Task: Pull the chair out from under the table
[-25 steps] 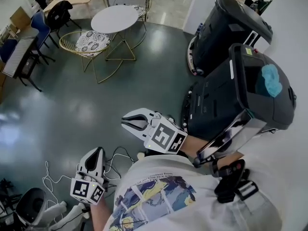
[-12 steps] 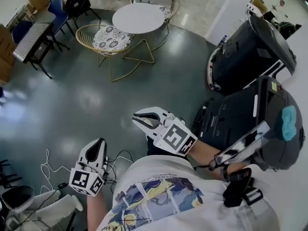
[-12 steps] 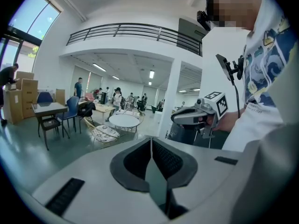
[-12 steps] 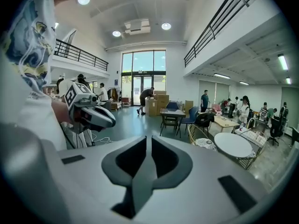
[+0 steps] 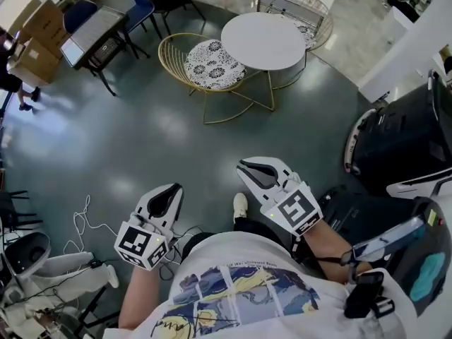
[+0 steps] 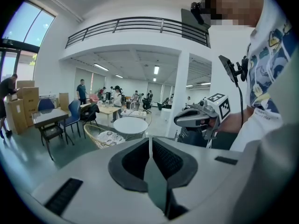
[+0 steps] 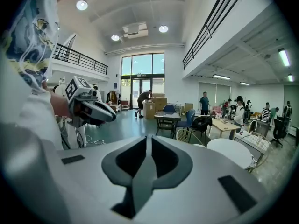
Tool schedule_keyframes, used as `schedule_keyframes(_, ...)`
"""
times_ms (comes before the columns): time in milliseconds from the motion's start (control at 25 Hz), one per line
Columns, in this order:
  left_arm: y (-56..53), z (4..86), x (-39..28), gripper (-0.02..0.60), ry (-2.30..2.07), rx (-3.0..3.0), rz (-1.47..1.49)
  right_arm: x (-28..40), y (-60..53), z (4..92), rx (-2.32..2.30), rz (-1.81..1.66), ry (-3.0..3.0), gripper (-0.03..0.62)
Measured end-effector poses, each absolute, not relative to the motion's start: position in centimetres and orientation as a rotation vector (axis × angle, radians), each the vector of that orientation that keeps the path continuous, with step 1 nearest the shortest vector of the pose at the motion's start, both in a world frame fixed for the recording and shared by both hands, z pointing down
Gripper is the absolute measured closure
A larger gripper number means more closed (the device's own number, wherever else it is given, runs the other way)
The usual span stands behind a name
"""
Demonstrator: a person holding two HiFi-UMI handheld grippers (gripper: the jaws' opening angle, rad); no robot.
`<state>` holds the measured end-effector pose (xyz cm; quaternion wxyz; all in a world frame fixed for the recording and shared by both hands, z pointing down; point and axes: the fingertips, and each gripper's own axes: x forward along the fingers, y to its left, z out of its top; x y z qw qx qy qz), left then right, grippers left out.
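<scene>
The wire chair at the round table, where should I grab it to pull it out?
Grip the chair by its curved gold back rim, coming from the open-floor side away from the table. The thin wire should fit the jaws, and that side looks clear.

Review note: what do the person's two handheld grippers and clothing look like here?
The left gripper and the right gripper both have smooth white shells, with dark grey jaw pads that taper to a point. Each carries a white cube with black square markers. The person wears a white short-sleeved T-shirt printed in blue and yellow.
</scene>
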<state>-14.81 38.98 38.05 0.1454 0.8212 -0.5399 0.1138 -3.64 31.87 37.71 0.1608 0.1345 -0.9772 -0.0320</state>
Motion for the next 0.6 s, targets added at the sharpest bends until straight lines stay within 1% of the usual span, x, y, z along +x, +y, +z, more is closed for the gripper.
schedule_keyframes(400, 31.0, 37.5, -13.2, 0.571, -1.452, 2.431, 0.383, -1.2, 24.6, 38.2, 0.523, -0.032, -2.788, 0.576)
schedule_keyframes(600, 26.7, 38.6, -14.1, 0.571, -1.412, 2.438, 0.365, -0.8, 22.0, 38.3, 0.595, -0.017, -2.759, 0.576)
